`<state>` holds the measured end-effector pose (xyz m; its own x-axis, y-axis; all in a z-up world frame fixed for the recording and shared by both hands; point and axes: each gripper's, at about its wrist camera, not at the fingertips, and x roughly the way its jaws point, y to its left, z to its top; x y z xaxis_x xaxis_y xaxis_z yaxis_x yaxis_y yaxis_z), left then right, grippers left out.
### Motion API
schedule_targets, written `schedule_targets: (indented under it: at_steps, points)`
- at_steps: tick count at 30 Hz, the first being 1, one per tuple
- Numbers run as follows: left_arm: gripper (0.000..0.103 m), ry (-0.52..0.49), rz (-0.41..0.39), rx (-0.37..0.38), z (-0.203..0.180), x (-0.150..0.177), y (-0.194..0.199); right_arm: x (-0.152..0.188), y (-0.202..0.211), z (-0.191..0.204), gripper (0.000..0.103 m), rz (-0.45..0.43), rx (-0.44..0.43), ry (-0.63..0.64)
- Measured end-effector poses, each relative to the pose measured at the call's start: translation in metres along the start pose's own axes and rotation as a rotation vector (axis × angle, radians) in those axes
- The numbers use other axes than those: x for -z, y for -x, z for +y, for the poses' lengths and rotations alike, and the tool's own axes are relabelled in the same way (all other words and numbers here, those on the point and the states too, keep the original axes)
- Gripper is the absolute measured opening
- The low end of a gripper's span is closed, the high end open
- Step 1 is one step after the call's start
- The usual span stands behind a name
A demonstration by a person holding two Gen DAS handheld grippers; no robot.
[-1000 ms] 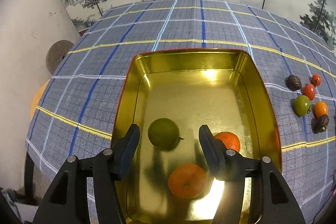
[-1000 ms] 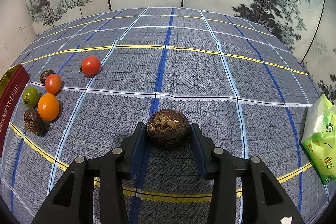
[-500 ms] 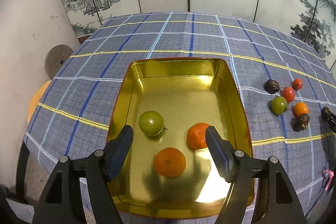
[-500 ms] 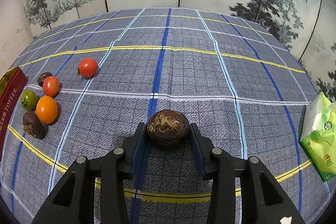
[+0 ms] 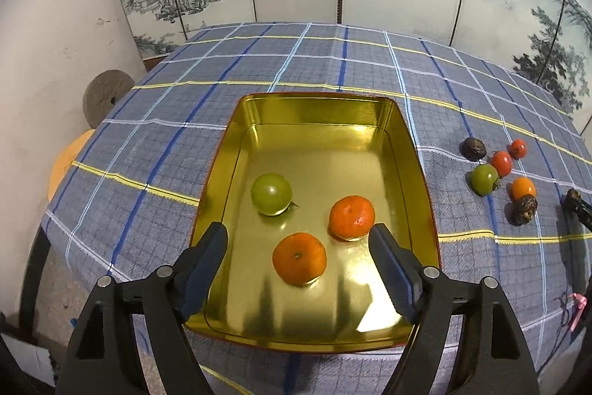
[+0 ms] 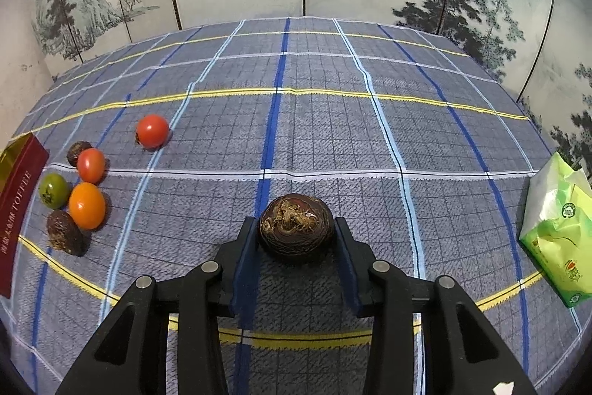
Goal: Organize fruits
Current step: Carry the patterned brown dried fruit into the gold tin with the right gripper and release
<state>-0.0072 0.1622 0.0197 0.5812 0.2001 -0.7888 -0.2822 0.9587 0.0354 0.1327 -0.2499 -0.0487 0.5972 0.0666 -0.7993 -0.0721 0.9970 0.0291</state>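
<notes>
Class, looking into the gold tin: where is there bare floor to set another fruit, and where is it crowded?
Bare: the tin's far half, beyond the green fruit. Crowded: the near half, around both oranges.

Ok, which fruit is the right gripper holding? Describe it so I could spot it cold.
Start from the blue plaid tablecloth and the green packet at its right edge. Left of the packet, the right gripper is shut on a dark brown fruit, round with rough, tan-flecked skin. It is bigger than the two brown ones in the far-left cluster and sits alone.
</notes>
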Motion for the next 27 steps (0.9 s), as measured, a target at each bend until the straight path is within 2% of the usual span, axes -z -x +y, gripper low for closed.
schedule_targets:
  at_steps: [5,10,17,27]
  points:
    - [0.081,0.011,0.011,0.002,0.002,0.003,0.000,-0.003,0.013,0.012,0.037,-0.015,-0.031,0.018]
    - [0.081,0.043,0.008,-0.006,0.012,0.003,0.003,-0.009,0.034,0.042,0.037,-0.054,-0.099,0.065]
    - [0.081,0.099,0.005,-0.044,0.035,0.005,0.007,-0.014,0.061,0.114,0.037,-0.088,-0.247,0.202]
    - [0.081,0.184,0.009,-0.089,0.077,0.012,0.011,-0.001,0.087,0.223,0.037,-0.074,-0.451,0.396]
